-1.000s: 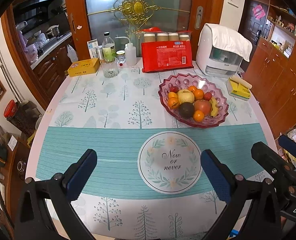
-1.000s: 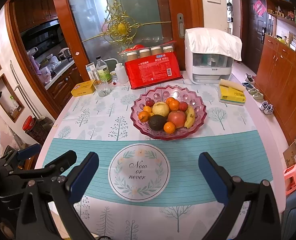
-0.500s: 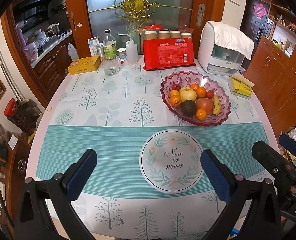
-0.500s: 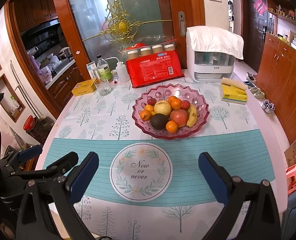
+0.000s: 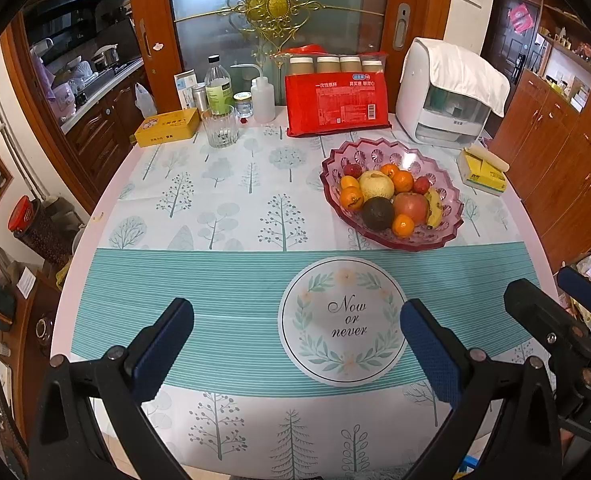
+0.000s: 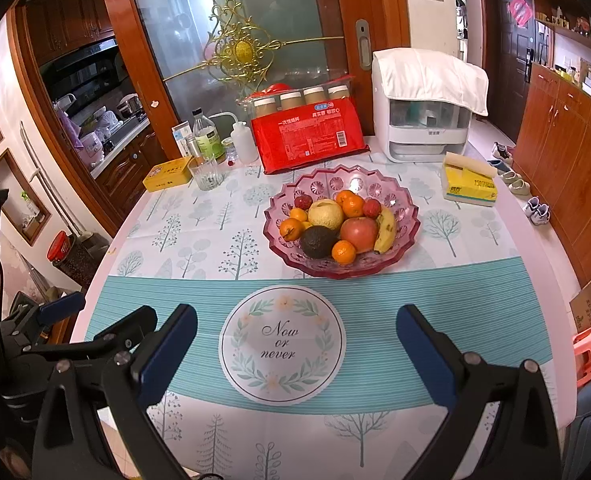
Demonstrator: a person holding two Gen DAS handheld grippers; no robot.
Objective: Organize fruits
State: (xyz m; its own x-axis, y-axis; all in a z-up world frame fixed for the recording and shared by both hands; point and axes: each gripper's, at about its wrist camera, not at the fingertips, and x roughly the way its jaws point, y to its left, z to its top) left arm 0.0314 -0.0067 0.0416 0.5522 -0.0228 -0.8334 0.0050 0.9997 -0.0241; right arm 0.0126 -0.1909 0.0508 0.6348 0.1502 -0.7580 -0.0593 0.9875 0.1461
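Nearest the cameras, the left claw [image 5: 295,344] and the right claw [image 6: 295,344] both stand wide apart and hold nothing, hovering side by side over the near edge of the surface [image 6: 535,240]. Taking the round "Now or never" mat [image 6: 281,344] as the landmark: it lies flat on the teal striped band of the tablecloth [image 6: 435,304], between the fingers of the right claw in the right wrist view and toward the right finger of the left claw in the left wrist view.

Just beyond the mat and slightly to its right sits the pink glass fruit bowl [image 6: 399,236]. All the fruit is inside it: a dark avocado [image 6: 317,241] and a small orange [image 6: 343,251] at the side nearest the mat, a red apple [image 6: 358,233] and a banana [image 6: 385,229] to their right, a yellow pear [image 6: 326,213] behind, more oranges and small red fruits at the far side.

Farther from the mat, to its right, lies a yellow tissue pack [image 6: 470,188]. Beyond the bowl stand a red packet of paper cups [image 6: 307,140] and a white appliance [image 6: 427,120] draped with a cloth. Far left of the mat are a drinking glass [image 6: 205,172], bottles and a yellow tin [image 6: 167,174]
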